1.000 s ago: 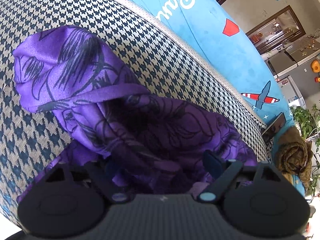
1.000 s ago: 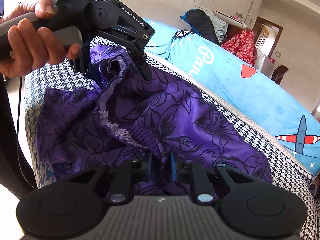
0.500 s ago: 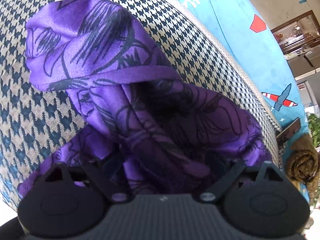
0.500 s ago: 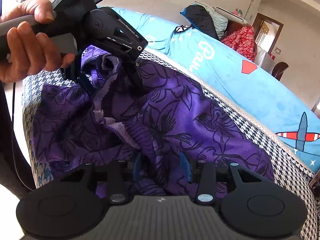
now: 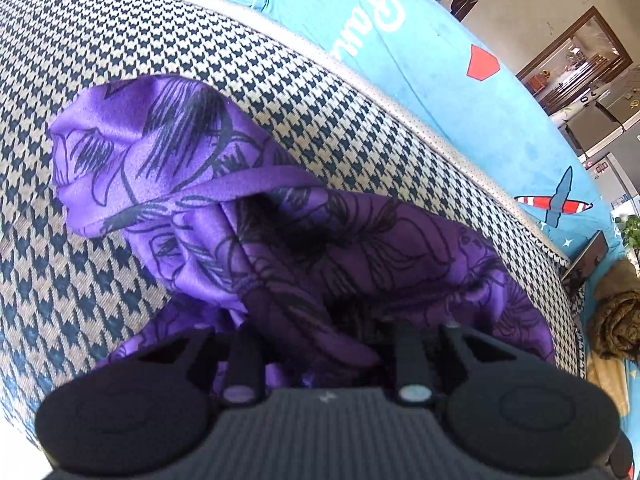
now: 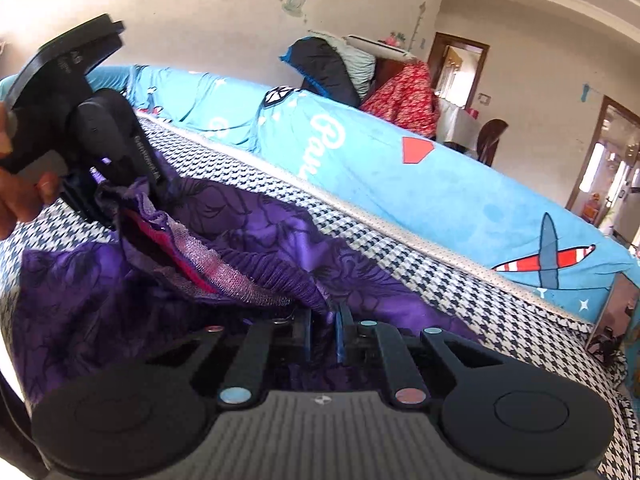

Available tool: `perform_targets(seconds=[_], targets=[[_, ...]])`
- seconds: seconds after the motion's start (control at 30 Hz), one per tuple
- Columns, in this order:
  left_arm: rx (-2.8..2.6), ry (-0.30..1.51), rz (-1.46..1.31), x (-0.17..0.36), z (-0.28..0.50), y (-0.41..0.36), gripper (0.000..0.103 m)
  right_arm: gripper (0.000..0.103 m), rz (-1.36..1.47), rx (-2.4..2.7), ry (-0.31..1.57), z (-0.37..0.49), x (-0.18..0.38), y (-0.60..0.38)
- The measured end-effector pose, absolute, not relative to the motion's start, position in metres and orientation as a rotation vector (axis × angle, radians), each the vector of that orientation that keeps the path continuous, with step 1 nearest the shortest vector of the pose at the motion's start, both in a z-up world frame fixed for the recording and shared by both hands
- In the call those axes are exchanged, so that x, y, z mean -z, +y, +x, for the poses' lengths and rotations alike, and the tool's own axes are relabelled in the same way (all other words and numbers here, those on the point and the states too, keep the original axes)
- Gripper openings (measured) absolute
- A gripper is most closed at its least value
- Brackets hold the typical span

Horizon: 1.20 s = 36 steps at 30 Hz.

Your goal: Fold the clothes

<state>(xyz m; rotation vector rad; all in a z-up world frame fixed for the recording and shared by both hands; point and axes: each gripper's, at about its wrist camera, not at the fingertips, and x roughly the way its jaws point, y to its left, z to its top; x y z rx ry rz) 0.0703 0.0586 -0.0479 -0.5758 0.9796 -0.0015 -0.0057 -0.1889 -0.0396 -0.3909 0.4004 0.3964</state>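
**Purple garment, gathered at two points**

Item: right gripper (image 6: 323,330), jaws closing, purple garment (image 6: 248,240) pinched between them at its elastic waistband. Left gripper (image 5: 320,344), jaws closing, bunched cloth between them; pad contact hidden. The garment lies crumpled on a houndstooth cushion (image 5: 100,40); a blue sheet (image 6: 460,200) lies beyond.

Risk: slippery fabric may slide free if lifted, or extra layers caught may spoil the fold.

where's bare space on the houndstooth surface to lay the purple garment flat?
Bare houndstooth surface lies left of and behind the purple garment, up to the blue sheet; another strip runs to its right. The near middle is crowded.
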Motion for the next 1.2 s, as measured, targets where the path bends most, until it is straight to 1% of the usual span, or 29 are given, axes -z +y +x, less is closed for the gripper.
perform_targets(seconds=[0.33,0.7,0.9,1.2], targets=[[-0.018,0.884,-0.557,0.029,0.105,0.044,0.022,0.009,-0.323,-0.262,0.307,0.018,0.022,-0.186],[-0.046,0.791,-0.465,0.007,0.151,0.027,0.022,0.009,-0.218,-0.152,0.253,0.068,0.008,-0.190],[-0.068,0.748,-0.452,-0.003,0.179,0.024,0.022,0.009,-0.224,-0.111,0.190,0.096,0.001,-0.185],[-0.083,0.699,-0.398,-0.014,0.218,0.014,0.022,0.009,-0.213,-0.088,0.146,0.131,-0.007,-0.182]])
